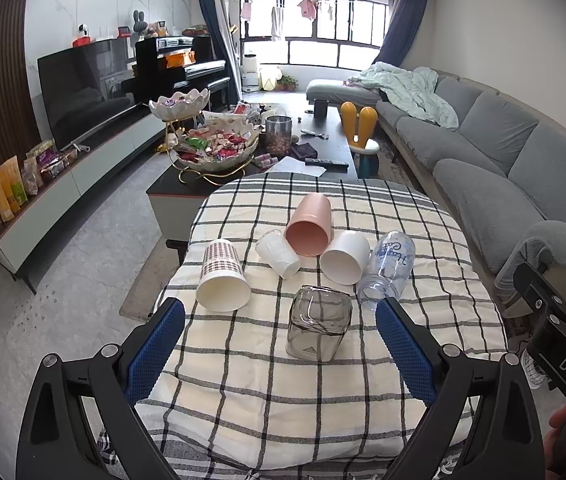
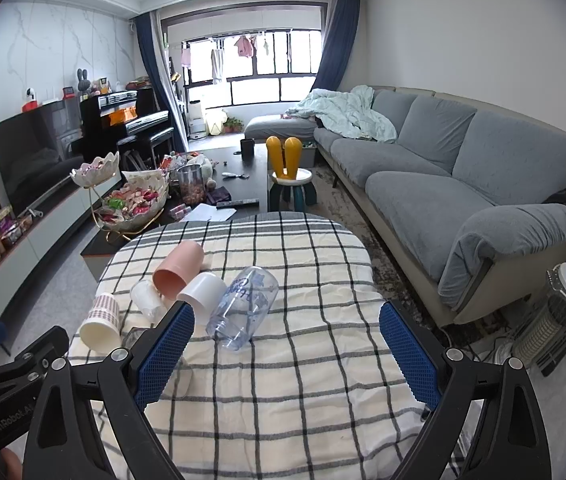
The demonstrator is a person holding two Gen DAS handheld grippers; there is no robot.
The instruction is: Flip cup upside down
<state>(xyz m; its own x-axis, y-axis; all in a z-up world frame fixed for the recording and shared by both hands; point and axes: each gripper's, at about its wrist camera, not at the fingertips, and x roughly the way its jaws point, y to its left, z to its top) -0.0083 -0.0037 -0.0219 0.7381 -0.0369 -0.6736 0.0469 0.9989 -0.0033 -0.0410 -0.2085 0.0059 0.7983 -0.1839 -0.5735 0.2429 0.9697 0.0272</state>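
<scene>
1. L gripper (image 1: 279,332): jaws wide apart, nothing held. Hovers over near edge of the checked tablecloth (image 1: 243,400).
2. R gripper (image 2: 286,344): jaws also spread, empty. Same cloth, further to the R side.
3. Smoked-glass cup (image 1: 319,326) lies on its side directly ahead of the L jaws, between the two blue pads (image 1: 155,348); base toward the camera, mouth pointing away. Long axis runs roughly along the gripper's line of sight, tilted a little.
4. Judgement: L hand is nearer, so likely the one to take it; R view shows only a sliver of the glass behind its L finger.
5. Behind it, all lying down: patterned paper cup (image 1: 223,276), small clear plastic cup (image 1: 278,258), pink cup (image 1: 310,226), white cup (image 1: 345,256), clear bottle (image 1: 389,268).
6. Writing: blue script on bottle, not legible. "DAS" on R gripper body seen in L view; "GenRobot.A…" on L gripper body seen in R view.
</scene>
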